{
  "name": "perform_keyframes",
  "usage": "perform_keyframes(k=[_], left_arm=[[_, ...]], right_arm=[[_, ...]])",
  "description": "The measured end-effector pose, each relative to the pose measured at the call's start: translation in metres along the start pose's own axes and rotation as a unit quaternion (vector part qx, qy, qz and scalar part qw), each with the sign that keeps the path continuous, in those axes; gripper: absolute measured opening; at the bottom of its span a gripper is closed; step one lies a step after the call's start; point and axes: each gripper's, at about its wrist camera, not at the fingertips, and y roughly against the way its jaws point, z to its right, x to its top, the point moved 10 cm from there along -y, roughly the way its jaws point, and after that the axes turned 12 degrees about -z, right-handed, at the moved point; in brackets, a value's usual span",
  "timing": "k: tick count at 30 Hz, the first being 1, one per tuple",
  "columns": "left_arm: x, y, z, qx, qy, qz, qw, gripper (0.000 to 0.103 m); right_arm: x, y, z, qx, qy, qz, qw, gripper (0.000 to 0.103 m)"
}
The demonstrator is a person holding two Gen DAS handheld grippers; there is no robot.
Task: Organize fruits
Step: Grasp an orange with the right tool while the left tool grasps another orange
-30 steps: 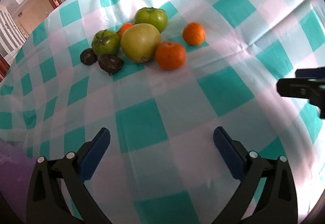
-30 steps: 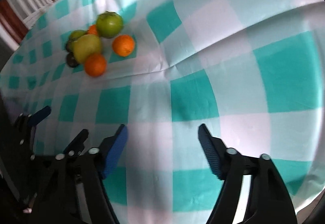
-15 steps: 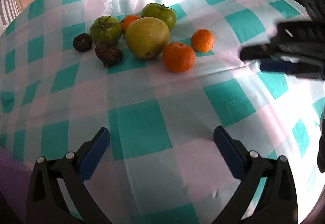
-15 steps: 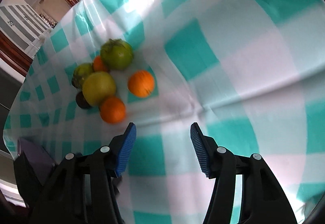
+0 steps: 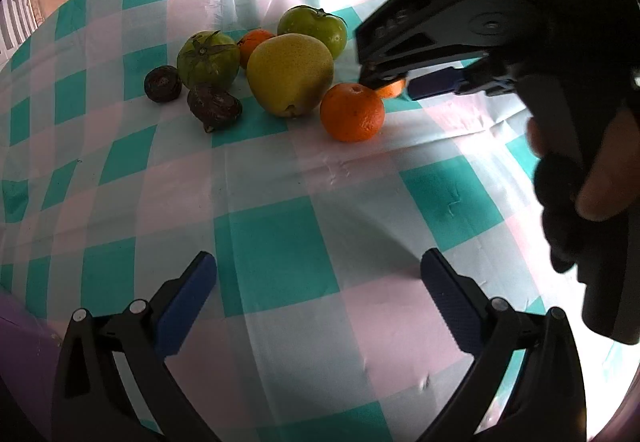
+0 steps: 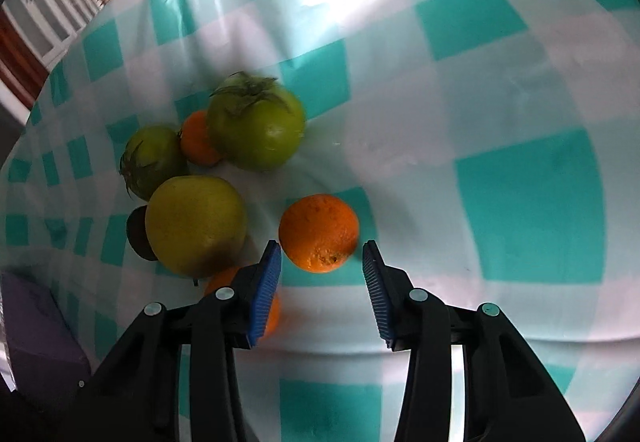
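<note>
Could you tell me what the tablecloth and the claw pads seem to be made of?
Tablecloth: probably thin plastic or coated fabric; it is glossy with glare and sharp fold creases.
Right claw pads: likely blue rubber or soft plastic, matte and finely ribbed.

Both views were aimed down along the tongs at the tabletop; the fruit pile was shared, closer in the right view.

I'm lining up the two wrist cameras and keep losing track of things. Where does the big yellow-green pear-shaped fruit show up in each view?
Left wrist view: the yellow-green fruit sits upper centre, mid-cluster, between a green tomato on its left and an orange at lower right.
Right wrist view: it lies left of centre, just left of the right gripper.
Shared landmark: the teal checked tablecloth.
</note>
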Motion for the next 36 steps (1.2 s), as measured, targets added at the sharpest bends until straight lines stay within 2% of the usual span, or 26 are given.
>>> perform_keyframes(k=[13,20,25,29,32,36], left_arm=[[0.002,-0.001,-0.001,0.005,0.012,-0.002,0.9999,0.102],[0.010,-0.006,-0.003,0.018,0.040,-0.002,0.9990,0.102],[0.012,-0.008,-0.002,0.020,0.045,-0.004,0.9988,0.102],[0.026,-0.014,-0.003,0.028,0.068,-0.011,0.9973,0.102],[0.044,-0.021,-0.001,0.033,0.085,-0.013,0.9958,0.102],[0.075,-0.032,0.004,0.032,0.086,-0.001,0.9957,0.089]], right_arm=[[0.024,-0.010,-0.013,-0.008,0.060,0.014,0.998,0.042],[0.038,-0.014,-0.029,-0.054,0.120,0.032,0.991,0.042],[0.044,-0.020,-0.030,-0.045,0.130,0.032,0.990,0.037],[0.041,0.008,-0.008,-0.021,0.107,0.053,0.993,0.037],[0.031,0.035,0.007,-0.019,0.093,0.071,0.993,0.037],[0.003,0.058,0.028,-0.020,0.077,0.070,0.994,0.037]])
